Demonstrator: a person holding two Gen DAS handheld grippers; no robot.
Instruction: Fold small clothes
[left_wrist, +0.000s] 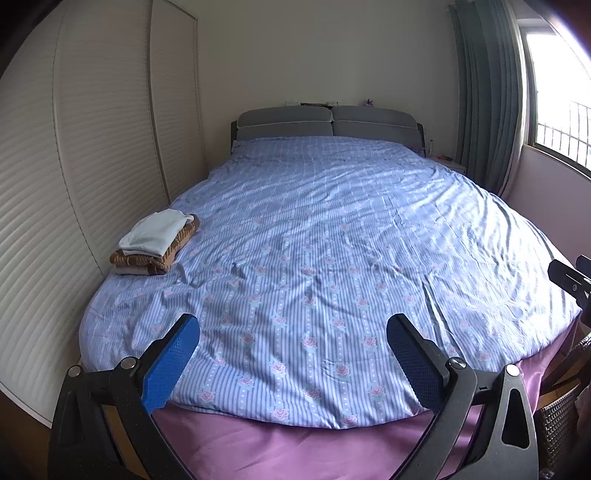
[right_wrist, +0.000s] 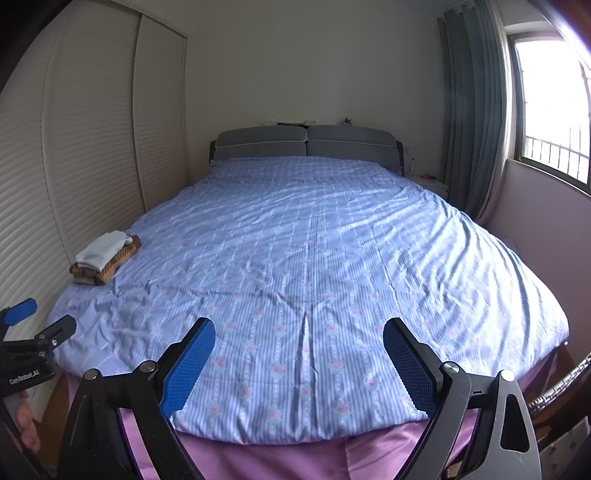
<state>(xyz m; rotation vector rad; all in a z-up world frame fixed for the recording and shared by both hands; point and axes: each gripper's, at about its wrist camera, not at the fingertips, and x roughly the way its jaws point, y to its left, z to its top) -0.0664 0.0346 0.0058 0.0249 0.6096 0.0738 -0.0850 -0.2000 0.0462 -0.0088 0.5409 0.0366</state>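
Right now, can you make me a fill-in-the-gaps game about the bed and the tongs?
1. The folded clothes sit near the ___ edge of the bed.
2. The top piece of that pile is white, and the one under it is ___.
3. The left tongs and the right tongs are both ___, holding nothing.
4. The bedspread has blue stripes and small pink ___.

Missing words: left; brown; open; flowers

"GenRobot.AI" in white on black body of left hand-held gripper (right_wrist: 40, 317); no other readable text.
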